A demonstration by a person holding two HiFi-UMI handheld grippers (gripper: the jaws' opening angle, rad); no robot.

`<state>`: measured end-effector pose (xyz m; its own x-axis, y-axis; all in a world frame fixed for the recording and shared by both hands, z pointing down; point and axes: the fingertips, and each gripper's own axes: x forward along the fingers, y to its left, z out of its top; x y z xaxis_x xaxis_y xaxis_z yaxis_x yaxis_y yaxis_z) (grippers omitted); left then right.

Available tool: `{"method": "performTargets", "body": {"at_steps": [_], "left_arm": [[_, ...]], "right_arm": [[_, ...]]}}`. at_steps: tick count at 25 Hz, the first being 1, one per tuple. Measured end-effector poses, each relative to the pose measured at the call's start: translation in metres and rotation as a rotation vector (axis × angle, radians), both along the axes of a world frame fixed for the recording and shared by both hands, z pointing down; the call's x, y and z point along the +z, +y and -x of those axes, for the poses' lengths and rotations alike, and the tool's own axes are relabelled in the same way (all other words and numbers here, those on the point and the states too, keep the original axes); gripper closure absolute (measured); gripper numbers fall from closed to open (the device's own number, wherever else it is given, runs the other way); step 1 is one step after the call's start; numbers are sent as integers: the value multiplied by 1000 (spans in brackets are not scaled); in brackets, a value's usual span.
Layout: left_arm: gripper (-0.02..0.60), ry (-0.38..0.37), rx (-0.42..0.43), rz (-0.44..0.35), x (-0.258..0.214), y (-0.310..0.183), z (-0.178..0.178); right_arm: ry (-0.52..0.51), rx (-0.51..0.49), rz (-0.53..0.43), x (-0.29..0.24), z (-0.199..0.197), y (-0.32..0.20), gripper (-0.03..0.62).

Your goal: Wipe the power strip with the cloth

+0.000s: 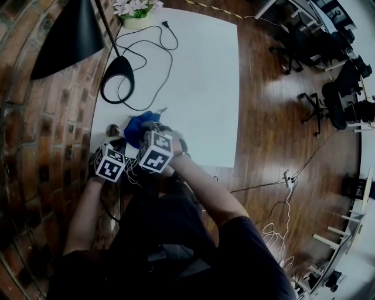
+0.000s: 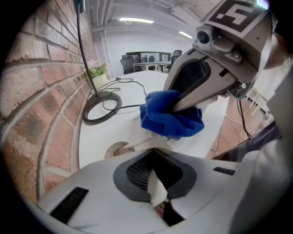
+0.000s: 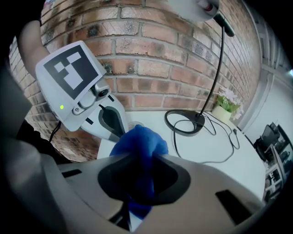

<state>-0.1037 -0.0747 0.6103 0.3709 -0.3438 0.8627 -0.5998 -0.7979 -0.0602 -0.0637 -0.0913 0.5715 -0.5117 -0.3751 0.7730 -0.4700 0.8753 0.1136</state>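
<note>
My right gripper [image 1: 149, 129] is shut on a bunched blue cloth [image 1: 136, 124] near the front left corner of the white table [image 1: 205, 88]. In the right gripper view the cloth [image 3: 139, 146] fills the space between the jaws of the right gripper [image 3: 142, 178]. In the left gripper view the cloth [image 2: 171, 119] lies on the white power strip [image 2: 158, 137], with the right gripper [image 2: 178, 106] pressing down on it. My left gripper [image 2: 158, 185] is shut on a white end of the strip. Most of the strip is hidden under the cloth.
A brick wall [image 1: 35, 117] runs along the table's left side. A black lamp base [image 1: 117, 76] with a looping black cable [image 1: 149, 55] sits behind the cloth, and a flower pot [image 1: 137, 17] stands at the far end. A round hole [image 2: 116, 148] is in the tabletop near the strip.
</note>
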Motion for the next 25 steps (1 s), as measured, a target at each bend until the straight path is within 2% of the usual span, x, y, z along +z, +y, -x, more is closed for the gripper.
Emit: {"method": "performTargets", "body": {"at_steps": [9,13,22,25], "left_arm": [[572,-17,-30,-16,-1,0,0],[572,-30,-40,-16,-2,1,0],[571,-29,-47,-57,-5,-5,-5],[571,-46,-63,-43,2,-3,-1]], "right_arm": [[-4,108,-20,-2,-44,8,536],[10,147,-1,-2,-64,13,536],[18,216,-45,1,-103,25,536],[18,248,-35,0,-117,30,536]]}}
